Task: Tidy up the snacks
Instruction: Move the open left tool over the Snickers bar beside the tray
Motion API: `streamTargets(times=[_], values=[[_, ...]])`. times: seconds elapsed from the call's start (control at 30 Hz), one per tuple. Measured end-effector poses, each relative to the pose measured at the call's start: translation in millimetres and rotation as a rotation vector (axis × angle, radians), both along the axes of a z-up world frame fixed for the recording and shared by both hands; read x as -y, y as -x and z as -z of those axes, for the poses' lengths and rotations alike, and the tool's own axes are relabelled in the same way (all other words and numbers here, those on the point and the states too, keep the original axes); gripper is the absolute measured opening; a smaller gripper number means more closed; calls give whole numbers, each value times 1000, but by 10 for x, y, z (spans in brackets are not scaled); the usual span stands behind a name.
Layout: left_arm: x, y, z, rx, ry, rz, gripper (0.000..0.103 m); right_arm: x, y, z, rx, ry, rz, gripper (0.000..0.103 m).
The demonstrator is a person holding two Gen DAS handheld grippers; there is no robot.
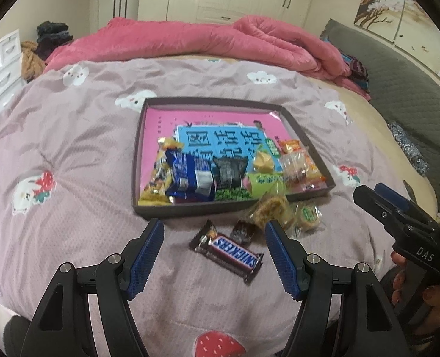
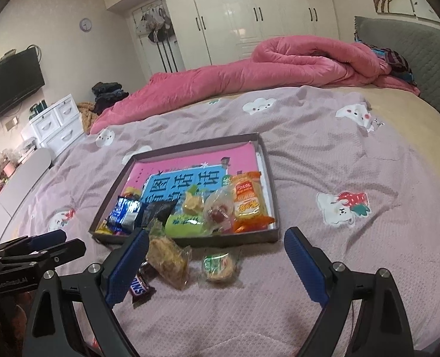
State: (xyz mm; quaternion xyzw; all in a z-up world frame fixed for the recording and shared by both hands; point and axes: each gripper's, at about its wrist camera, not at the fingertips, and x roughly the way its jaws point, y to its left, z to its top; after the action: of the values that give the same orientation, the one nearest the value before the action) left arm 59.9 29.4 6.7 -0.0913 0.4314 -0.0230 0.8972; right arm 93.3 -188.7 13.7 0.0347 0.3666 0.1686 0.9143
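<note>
Left gripper [image 1: 214, 250]: held low over the bedspread, fingers spread wide apart, nothing gripped — the Snickers bar lies between them.
Right gripper [image 2: 217, 247]: fingers likewise apart and empty, poised above the loose snacks.
Snickers bar [image 1: 230, 253]: flat on the bedspread, just before the tray's near wall; a small dark candy [image 1: 243, 231] is seen touching its far side.
Loose snacks: a crumbly cake in clear wrap [image 2: 167, 257] against the tray's near wall, a round green-label pastry [image 2: 219, 267] beside it.
Tray [image 1: 187, 209]: dark, shallow, set mid-bed — packets are crowded along its near edge over a pink and blue sheet.
Bedspread [image 1: 80, 154]: mauve, cloud-printed; a pink quilt [image 1: 220, 40] is bunched behind.
</note>
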Motion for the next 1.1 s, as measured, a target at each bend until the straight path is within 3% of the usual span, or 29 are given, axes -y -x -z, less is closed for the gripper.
streamTargets(times=[0.37,1.1], values=[[115,63,294,-107,51,3,72,-83,76,65,-25,35,-35,92],[145,-99,673,-196,110,-38,72,-247,101,246,-27,124,-142,92]])
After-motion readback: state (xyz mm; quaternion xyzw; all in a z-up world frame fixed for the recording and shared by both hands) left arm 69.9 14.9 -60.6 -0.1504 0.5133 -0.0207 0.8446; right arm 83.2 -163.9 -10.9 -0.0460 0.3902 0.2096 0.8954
